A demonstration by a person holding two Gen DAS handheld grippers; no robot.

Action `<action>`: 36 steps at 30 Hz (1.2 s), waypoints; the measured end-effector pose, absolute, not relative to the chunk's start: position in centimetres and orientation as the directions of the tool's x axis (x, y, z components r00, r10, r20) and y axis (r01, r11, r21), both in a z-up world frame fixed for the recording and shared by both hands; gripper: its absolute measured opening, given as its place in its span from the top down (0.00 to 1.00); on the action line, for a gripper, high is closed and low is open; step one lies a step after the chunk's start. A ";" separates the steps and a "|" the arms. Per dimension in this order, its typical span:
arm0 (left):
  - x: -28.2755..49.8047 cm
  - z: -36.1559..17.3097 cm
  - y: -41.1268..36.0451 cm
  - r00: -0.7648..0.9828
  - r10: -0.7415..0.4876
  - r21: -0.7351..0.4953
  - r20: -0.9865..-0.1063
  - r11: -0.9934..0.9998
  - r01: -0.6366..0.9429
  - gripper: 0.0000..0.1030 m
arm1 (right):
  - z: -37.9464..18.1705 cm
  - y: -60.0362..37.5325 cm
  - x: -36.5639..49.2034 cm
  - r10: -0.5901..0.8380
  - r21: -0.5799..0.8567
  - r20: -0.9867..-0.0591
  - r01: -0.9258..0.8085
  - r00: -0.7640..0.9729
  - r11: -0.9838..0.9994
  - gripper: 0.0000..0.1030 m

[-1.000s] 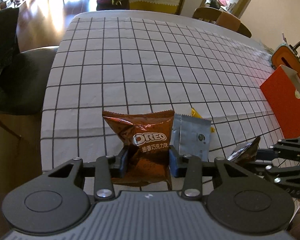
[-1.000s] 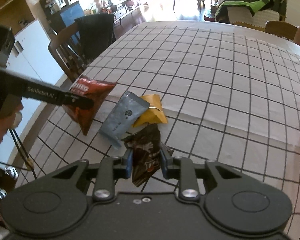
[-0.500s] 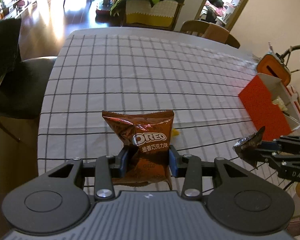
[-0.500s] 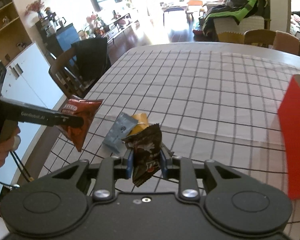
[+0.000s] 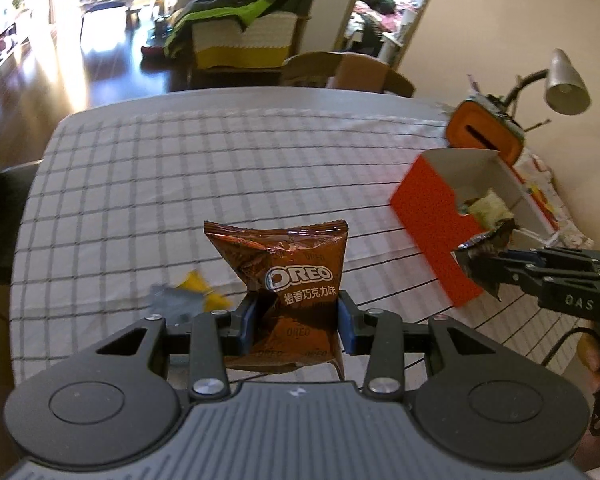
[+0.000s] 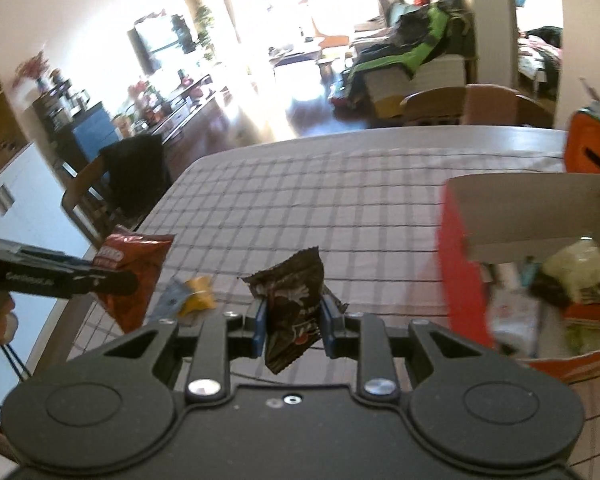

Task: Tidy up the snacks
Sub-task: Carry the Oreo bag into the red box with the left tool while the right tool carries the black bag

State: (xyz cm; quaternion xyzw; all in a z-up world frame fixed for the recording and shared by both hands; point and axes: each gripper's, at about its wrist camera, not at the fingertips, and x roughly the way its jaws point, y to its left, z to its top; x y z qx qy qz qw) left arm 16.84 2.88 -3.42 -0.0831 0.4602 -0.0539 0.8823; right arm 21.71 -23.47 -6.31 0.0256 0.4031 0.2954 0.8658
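Left gripper (image 5: 298, 318) clamped on cookie packet (image 5: 288, 280); right gripper (image 6: 294, 320) pinched on dark wrapper (image 6: 294, 304). Both judged light, crinkly, slippery; lower body gripped.

daylight glare from far windows | motion blur | fisheye-bent edges

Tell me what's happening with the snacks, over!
Left gripper shut on Oreo packet. Right gripper shut on dark packet, both held above the table. Orange box open at right, nothing blocking. Grey and yellow packets not yet picked up.
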 end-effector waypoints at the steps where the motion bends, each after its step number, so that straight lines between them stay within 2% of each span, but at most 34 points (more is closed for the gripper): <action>1: 17.3 -3.2 1.9 0.573 -0.177 -0.195 -0.800 0.980 0.030 0.62 | -6.2 -24.4 21.9 0.527 0.283 -0.680 -0.480 0.509 0.830 0.75; 20: 26.2 -2.3 -15.6 0.561 -0.261 -0.154 -0.786 0.961 0.231 0.62 | -6.6 -37.0 26.4 0.428 0.260 -0.683 -0.351 0.591 0.900 0.75; 36: 33.3 -7.0 -25.2 0.478 -0.193 -0.043 -0.857 0.951 0.307 0.62 | -11.0 -44.1 30.9 0.354 0.215 -0.784 -0.312 0.509 0.925 0.75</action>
